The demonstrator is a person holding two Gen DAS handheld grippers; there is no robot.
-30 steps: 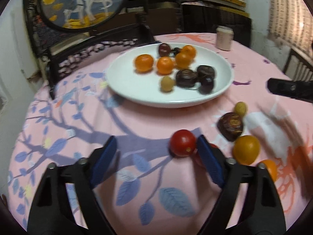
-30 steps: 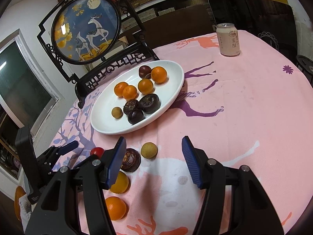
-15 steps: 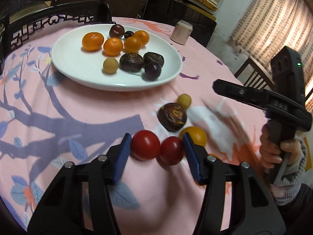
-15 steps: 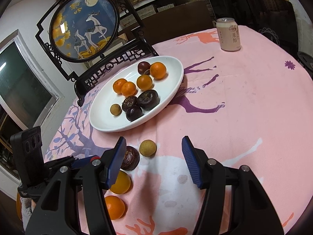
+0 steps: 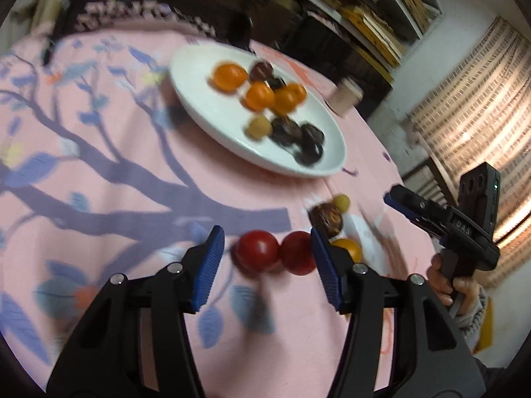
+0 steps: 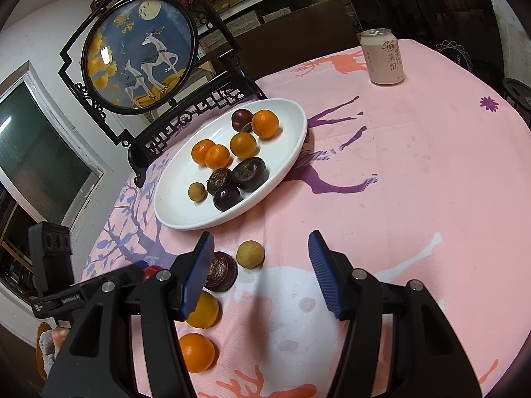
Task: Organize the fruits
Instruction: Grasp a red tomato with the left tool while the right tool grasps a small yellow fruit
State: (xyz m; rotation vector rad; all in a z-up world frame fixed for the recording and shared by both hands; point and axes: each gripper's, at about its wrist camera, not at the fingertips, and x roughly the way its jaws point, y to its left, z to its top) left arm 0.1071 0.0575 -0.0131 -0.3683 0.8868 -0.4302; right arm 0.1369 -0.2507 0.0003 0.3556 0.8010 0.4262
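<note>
Two low, close wrist views angled down from opposite sides of the table, sharing white plate (image 5: 205,106) (image 6: 285,165).

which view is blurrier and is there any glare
Left wrist view: motion-smeared, the plate and its fruit streaked, bright glare off the curtain at right. Right wrist view: sharp, the can crisp, only a small reflection on the round deer panel.

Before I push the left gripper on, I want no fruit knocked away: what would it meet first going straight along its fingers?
Probably the two red fruits, side by side between the opening fingers of the left gripper. Beyond them lies bare tablecloth, then the white plate; depth is uncertain.
</note>
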